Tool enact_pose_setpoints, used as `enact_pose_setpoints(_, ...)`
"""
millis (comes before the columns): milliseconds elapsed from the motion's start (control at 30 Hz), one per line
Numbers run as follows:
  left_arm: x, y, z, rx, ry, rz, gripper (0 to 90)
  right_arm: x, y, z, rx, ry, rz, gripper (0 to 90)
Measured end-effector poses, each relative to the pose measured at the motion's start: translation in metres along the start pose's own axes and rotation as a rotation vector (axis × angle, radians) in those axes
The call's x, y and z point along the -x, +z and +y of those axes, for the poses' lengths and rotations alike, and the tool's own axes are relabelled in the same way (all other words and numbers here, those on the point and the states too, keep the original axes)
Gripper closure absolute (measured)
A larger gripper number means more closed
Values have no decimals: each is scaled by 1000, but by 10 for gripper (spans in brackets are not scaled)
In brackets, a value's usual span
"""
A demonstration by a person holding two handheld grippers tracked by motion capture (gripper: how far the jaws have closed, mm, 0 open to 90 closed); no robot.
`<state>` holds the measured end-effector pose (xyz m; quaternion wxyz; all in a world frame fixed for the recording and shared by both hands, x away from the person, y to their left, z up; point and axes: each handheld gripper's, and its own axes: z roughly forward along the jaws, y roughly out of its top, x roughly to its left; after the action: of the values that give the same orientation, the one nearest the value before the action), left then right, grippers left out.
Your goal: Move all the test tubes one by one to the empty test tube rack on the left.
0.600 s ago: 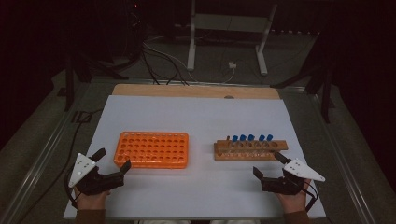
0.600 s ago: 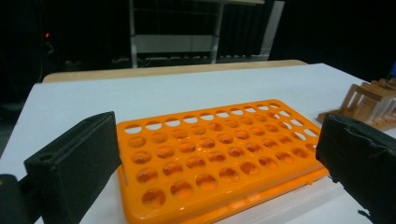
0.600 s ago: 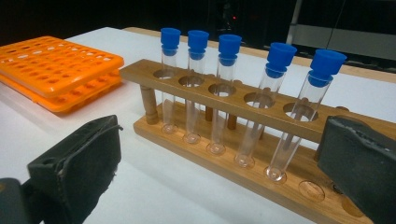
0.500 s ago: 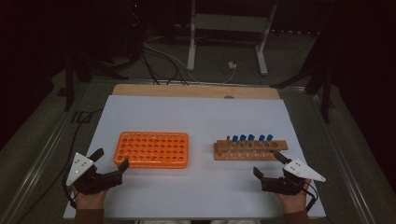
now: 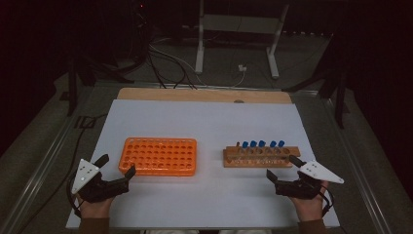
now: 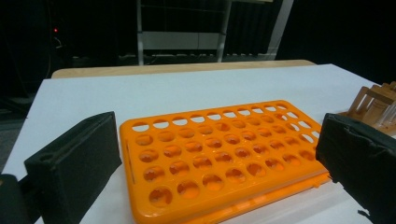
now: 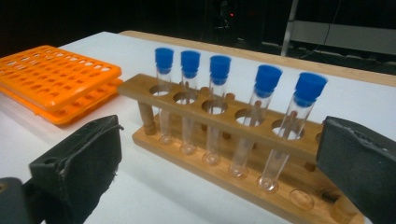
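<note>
Lowering a little since a moment ago, the left gripper (image 5: 117,165) sits wide open just before the orange rack (image 5: 159,156). The right gripper (image 5: 281,167), also open, faces the capped tubes (image 7: 264,116) in the wooden rack (image 5: 260,157); picking seems about to begin.

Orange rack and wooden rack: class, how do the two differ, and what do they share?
The orange rack is plastic with many small holes, all empty; the wooden rack has one row of larger holes and holds five blue-capped tubes. The orange rack is wider and flatter; the wooden one is narrow. Both rest flat on the white table.
</note>
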<state>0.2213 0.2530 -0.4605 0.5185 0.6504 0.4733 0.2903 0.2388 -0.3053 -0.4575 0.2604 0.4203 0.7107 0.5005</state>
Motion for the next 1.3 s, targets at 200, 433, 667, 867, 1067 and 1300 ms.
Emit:
enact_pose_setpoints(200, -1, 2, -1, 0, -14, 6, 5, 13, -2, 9, -17, 26, -32, 31)
enact_pose_setpoints(433, 1, 3, -2, -3, -11, 4, 5, 30, -1, 17, -30, 38, -29, 80)
enact_pose_setpoints(667, 1, 4, -3, -5, -12, 12, 5, 42, 13, 22, -77, 53, -48, 189)
enact_pose_setpoints(867, -2, 3, -3, 5, -23, 21, 5, 50, 22, 19, -82, 98, -46, 263)
enact_pose_setpoints(1067, -3, 3, -4, 3, -31, 22, 5, 49, 29, 17, -103, 47, -88, 448)
enact_pose_setpoints(1300, -2, 4, -4, 2, -28, 19, 5, 49, 36, 15, -120, 20, -91, 638)
